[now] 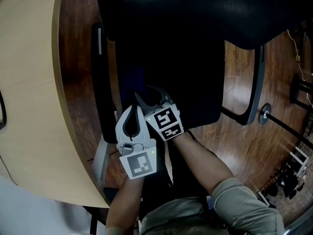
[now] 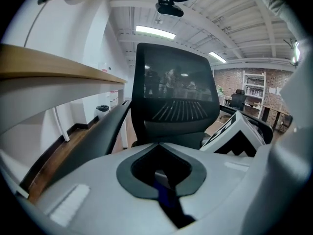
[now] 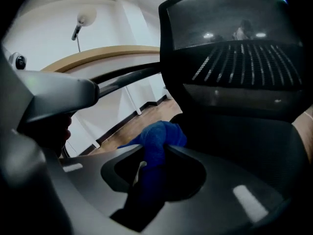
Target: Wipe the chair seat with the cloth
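A black office chair fills the head view, with its seat (image 1: 195,82) below the mesh backrest (image 1: 195,9). A dark blue cloth (image 1: 133,78) lies bunched on the seat's front left part. My right gripper (image 1: 144,96) is shut on that cloth. In the right gripper view the cloth (image 3: 159,138) runs through the jaws and bulges out past their tips (image 3: 161,148). My left gripper (image 1: 137,107) hovers just left of the right one, its jaws shut (image 2: 159,148). A thin blue strip shows in their seam; I cannot tell what it is.
A curved wooden desk (image 1: 29,106) stands close on the left, over the chair's left armrest (image 1: 100,82). The right armrest (image 1: 257,82) and a wooden floor (image 1: 239,131) lie to the right. Cables and stands sit at the far right (image 1: 298,92).
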A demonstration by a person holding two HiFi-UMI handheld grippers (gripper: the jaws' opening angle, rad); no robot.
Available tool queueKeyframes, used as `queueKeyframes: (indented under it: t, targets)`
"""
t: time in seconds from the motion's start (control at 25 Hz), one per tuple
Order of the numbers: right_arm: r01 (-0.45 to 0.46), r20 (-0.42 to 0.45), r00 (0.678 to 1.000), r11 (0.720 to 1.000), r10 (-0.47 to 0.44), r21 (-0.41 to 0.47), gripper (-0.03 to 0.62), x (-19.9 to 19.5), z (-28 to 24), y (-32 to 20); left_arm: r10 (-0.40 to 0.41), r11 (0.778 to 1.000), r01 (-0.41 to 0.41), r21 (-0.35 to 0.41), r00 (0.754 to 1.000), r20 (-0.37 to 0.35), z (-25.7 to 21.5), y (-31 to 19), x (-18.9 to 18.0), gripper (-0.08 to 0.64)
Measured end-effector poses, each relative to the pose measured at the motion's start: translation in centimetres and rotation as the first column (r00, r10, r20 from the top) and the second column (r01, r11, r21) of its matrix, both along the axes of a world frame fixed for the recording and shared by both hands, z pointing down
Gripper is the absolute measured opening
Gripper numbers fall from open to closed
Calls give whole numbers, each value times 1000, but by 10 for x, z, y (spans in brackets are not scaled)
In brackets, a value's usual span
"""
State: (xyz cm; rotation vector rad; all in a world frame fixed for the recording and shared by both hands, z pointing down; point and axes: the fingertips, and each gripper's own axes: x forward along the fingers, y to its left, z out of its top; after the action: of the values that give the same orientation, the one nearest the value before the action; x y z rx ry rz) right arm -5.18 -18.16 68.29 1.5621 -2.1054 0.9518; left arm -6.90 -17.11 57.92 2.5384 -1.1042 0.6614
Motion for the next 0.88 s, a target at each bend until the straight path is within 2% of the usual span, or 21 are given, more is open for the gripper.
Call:
queueKeyframes:
  t: [0.16, 0.32, 0.48, 0.64, 0.88]
  targets:
    - [25, -15, 1000, 999, -25, -44, 100, -1, 21, 9, -28, 999, 29, -43, 999, 32, 20, 6, -3, 5]
    - [-38, -46, 998, 998, 36, -48, 100, 28, 28, 19, -2, 998, 5, -57, 998, 63, 38, 17, 10, 5]
    - [-132, -78, 989, 990, 128, -51, 100, 79, 29, 38, 37, 998, -31, -61, 995, 88, 48, 33, 36, 5]
    - [-235, -104, 968, 970, 228, -63, 100, 142, 23, 64, 87, 995, -82, -54, 992, 95, 41, 46, 72, 5]
    - [-411, -155, 904, 909, 397, -65, 100, 242, 26, 124, 178, 984, -176, -33, 980, 92, 44, 84, 143, 5]
